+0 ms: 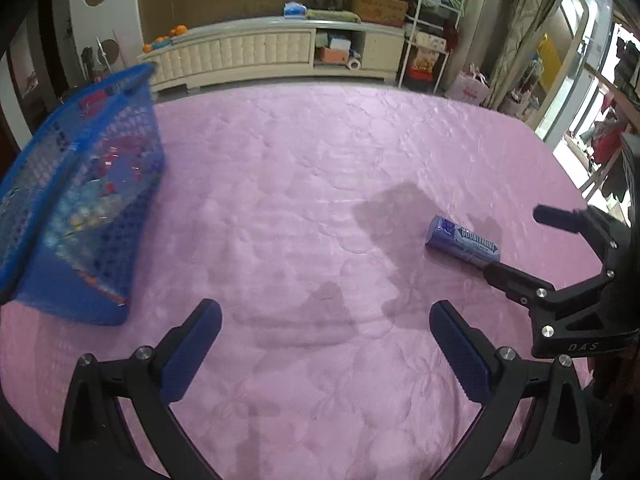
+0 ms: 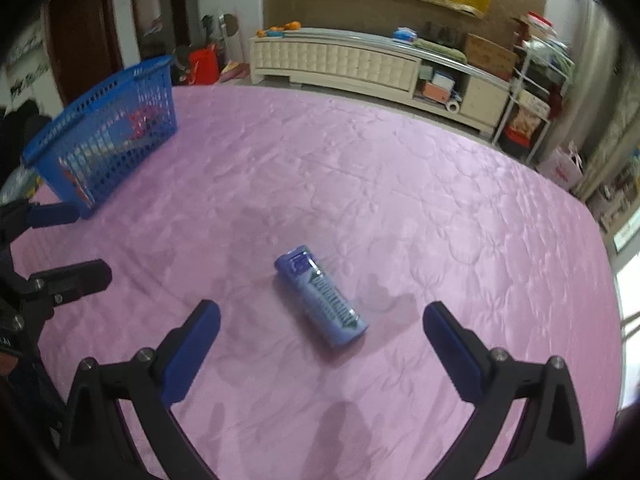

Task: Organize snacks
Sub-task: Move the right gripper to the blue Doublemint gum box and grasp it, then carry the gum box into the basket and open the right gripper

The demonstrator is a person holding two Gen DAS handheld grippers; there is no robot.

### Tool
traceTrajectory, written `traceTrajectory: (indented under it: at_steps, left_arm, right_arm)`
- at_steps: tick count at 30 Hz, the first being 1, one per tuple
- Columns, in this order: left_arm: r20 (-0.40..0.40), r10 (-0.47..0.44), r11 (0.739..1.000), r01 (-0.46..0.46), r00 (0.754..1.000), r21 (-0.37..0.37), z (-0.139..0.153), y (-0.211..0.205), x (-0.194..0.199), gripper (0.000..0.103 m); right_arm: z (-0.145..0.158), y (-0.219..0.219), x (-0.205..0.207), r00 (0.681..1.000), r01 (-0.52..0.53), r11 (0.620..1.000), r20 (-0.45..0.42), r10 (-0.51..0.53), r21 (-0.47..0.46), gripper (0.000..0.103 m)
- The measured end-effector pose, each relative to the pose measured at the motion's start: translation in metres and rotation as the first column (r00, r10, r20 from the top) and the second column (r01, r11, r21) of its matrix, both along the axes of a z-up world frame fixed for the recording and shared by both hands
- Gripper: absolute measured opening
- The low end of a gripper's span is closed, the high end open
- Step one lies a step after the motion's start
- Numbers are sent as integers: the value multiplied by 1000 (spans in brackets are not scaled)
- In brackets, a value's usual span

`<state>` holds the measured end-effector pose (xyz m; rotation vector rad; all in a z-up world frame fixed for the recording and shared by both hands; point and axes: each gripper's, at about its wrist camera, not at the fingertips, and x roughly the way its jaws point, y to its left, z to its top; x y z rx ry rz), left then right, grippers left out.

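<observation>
A blue Doublemint gum canister (image 2: 320, 297) lies on its side on the pink quilted table cover (image 2: 400, 200); it also shows in the left wrist view (image 1: 462, 242). My right gripper (image 2: 320, 318) is open, its jaws standing to either side of the canister just above it; it shows in the left wrist view (image 1: 516, 240) at the right. My left gripper (image 1: 325, 314) is open and empty over bare cover. A blue mesh basket (image 1: 76, 200) with several snack packets stands at the left; it also shows in the right wrist view (image 2: 108, 128).
A cream low cabinet (image 1: 272, 54) runs along the far wall beyond the table edge. A white shelf rack (image 1: 432, 40) with clutter stands at the right. The cover's right edge (image 2: 600, 240) drops off toward the windows.
</observation>
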<state>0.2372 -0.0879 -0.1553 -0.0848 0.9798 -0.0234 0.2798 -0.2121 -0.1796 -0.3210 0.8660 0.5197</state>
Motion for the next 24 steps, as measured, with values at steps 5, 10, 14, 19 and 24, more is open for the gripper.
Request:
traceTrajectory:
  at_steps: [5, 10, 14, 19, 24]
  left_arm:
    - [-24, -10, 1000, 10, 1000, -7, -15, -5, 19, 103]
    - [-41, -14, 1000, 14, 999, -3, -24, -9, 34, 103]
    - [-44, -16, 1000, 17, 999, 7, -26, -13, 38, 103]
    - [-59, -5, 1000, 5, 998, -4, -30, -12, 36, 103]
    - [-56, 7, 1000, -7, 998, 0, -29, -9, 22, 103]
  right_arm:
    - [-12, -3, 17, 999, -31, 999, -40, 31, 7, 100]
    - [-29, 0, 25, 993, -88, 996, -82, 87, -17, 74]
    - [-37, 0, 27, 985, -133, 991, -115, 133, 1, 50]
    - [-36, 2, 22, 983, -153, 988, -104, 151, -8, 46]
    - [-34, 3, 12, 983, -144, 990, -113, 142, -4, 37]
